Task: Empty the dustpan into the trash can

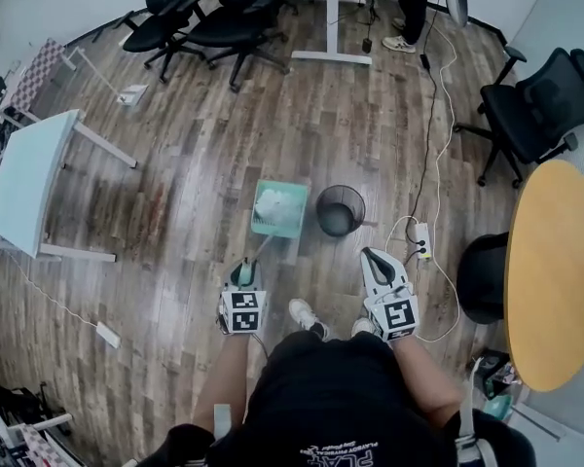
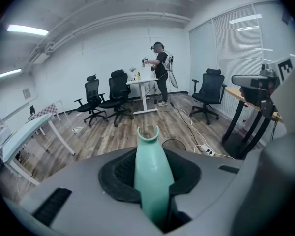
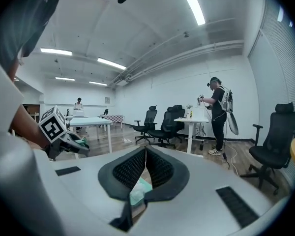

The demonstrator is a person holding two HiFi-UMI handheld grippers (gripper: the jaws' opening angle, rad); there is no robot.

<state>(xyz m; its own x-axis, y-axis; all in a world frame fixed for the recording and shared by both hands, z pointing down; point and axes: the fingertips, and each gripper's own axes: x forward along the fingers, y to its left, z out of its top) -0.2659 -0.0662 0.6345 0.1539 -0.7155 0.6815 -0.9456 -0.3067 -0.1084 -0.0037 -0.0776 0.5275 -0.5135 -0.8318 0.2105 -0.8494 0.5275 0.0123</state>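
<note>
The teal dustpan [image 1: 282, 212] hangs just above the wood floor, with white crumpled waste [image 1: 270, 202] in its tray. Its long handle [image 2: 150, 168] runs back between the pads of my left gripper [image 1: 243, 274], which is shut on it. The black mesh trash can [image 1: 341, 210] stands right beside the pan, on its right; its rim [image 2: 173, 143] also shows beyond the handle tip. My right gripper [image 1: 374, 261] hovers nearer me than the can, its jaws shut with nothing held [image 3: 145, 154]; a bit of teal pan shows below them.
A power strip [image 1: 420, 239] with white cables lies right of the can. A round wooden table [image 1: 555, 270] and a black stool [image 1: 482, 275] stand at the right. Office chairs [image 1: 540, 105] and a white table [image 1: 29, 178] ring the floor. A person [image 2: 161, 73] stands at a far desk.
</note>
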